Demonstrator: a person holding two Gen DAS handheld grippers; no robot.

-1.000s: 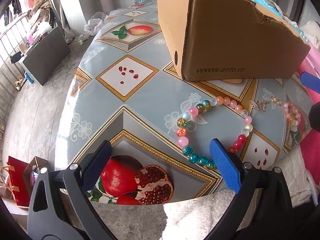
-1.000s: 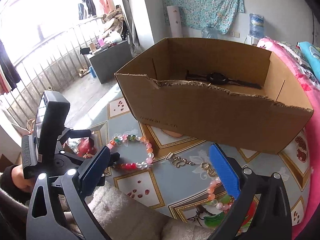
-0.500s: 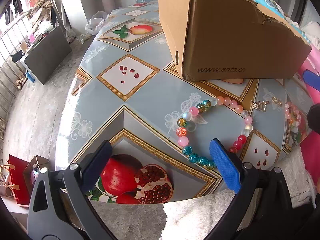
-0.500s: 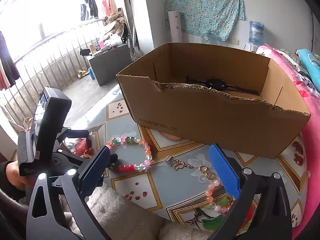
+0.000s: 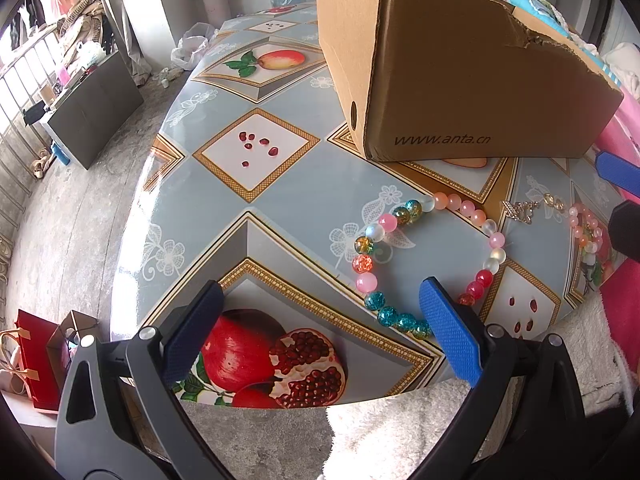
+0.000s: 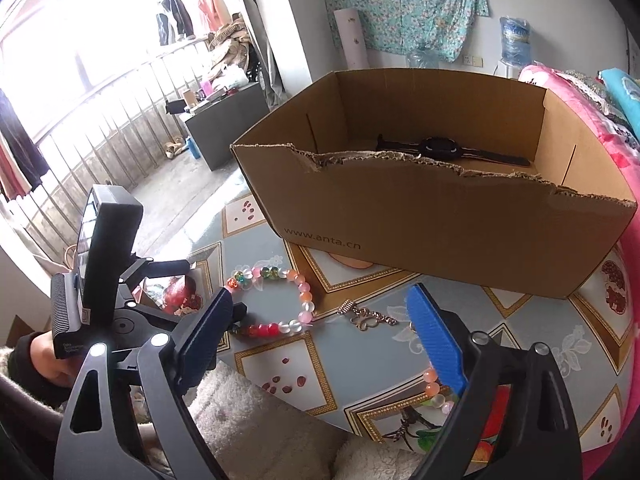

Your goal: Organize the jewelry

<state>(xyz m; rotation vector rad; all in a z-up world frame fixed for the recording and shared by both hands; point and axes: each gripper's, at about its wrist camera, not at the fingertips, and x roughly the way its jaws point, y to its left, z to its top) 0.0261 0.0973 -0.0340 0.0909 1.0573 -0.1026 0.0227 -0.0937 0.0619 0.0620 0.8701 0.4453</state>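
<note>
Large beaded bracelet [image 5: 428, 264] lying near the bench [image 5: 280, 184] front edge, gold chain [image 6: 366, 316] and small pink bracelet [image 5: 586, 228] lying beside it. Cardboard box [image 6: 440, 216] holding a black watch [image 6: 442, 148] is standing behind them. Left gripper [image 5: 320, 332] and right gripper [image 6: 320, 344] are hovering with jaws wide, empty.

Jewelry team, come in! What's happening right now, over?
Left gripper and right gripper open, empty. Colourful beaded bracelet on table, outside brown cardboard box. Nothing blocking.

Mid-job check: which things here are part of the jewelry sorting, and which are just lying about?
Job:
big bead bracelet
metal chain
small pink bracelet
watch
cardboard box
left claw and right claw, both open

Lying about:
red bag
water jug
grey cabinet
</note>
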